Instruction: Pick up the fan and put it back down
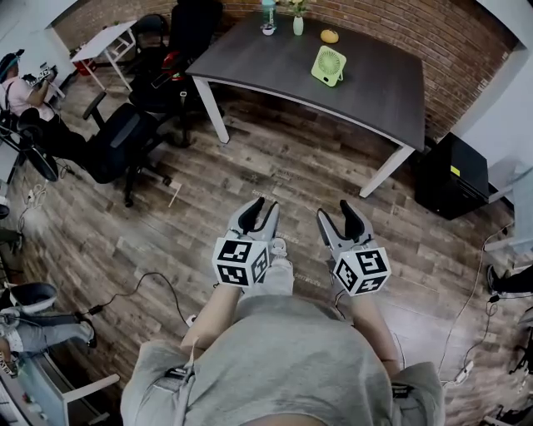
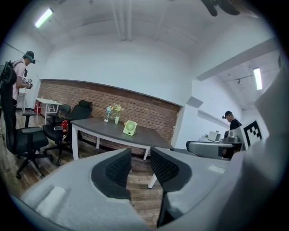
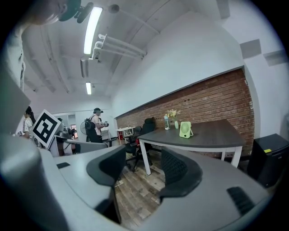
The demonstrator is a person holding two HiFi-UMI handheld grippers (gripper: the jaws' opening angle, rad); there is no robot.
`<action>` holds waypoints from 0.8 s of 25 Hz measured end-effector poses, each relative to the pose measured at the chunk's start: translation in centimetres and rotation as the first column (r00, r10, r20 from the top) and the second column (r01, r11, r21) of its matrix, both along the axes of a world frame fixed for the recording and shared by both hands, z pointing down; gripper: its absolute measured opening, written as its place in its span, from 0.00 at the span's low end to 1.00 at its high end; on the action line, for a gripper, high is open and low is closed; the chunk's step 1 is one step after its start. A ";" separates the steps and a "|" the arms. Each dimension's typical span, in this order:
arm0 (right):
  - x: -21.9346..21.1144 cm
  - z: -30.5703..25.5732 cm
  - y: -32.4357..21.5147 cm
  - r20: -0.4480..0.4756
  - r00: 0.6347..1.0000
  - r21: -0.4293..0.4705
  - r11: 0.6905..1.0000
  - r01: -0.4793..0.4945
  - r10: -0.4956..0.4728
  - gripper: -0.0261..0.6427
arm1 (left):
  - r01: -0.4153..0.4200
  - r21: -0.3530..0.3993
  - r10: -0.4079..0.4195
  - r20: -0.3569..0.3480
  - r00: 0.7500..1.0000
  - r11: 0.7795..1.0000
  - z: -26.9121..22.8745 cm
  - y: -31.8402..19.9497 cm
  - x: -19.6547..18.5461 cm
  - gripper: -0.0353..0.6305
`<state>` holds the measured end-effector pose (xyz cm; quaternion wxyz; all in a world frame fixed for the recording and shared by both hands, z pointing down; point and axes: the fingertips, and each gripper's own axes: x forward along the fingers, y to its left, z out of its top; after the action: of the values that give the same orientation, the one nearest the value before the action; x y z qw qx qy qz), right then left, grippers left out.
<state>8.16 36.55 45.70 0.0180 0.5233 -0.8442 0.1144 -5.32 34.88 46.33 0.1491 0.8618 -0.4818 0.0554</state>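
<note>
Dark table (image 1: pixel 375 96), green fan (image 1: pixel 328 66) upright on it, L gripper (image 1: pixel 263 206) & R gripper (image 1: pixel 336 210) fingers apart, empty

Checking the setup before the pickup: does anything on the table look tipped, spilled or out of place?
Nothing stands out. The green fan stands upright on the dark table; the bottle and vase are upright near the far edge beside a small orange object. No spill shows.

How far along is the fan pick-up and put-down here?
Done: nothing shows; the green fan stands on the dark table, well away from the person. In hand: nothing, left gripper and right gripper both open and empty. Left, apparently: walk up, lift the fan, set it back.
</note>
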 end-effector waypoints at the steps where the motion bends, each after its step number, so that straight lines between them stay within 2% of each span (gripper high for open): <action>1: 0.0 -0.1 -1.0 0.001 1.000 0.001 1.000 0.000 0.000 0.39 | -0.001 -0.001 0.001 -0.002 1.000 1.000 -0.1 -1.0 0.0 0.24; 20: -0.3 -2.5 -17.2 0.008 0.998 -0.012 0.998 -0.065 0.065 0.39 | -0.038 0.008 0.037 0.012 0.999 0.999 -2.6 -17.6 -0.8 0.24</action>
<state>7.81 19.30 43.24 0.0138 0.5500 -0.8261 0.1219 -6.12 17.24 43.73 0.1415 0.8709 -0.4666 0.0613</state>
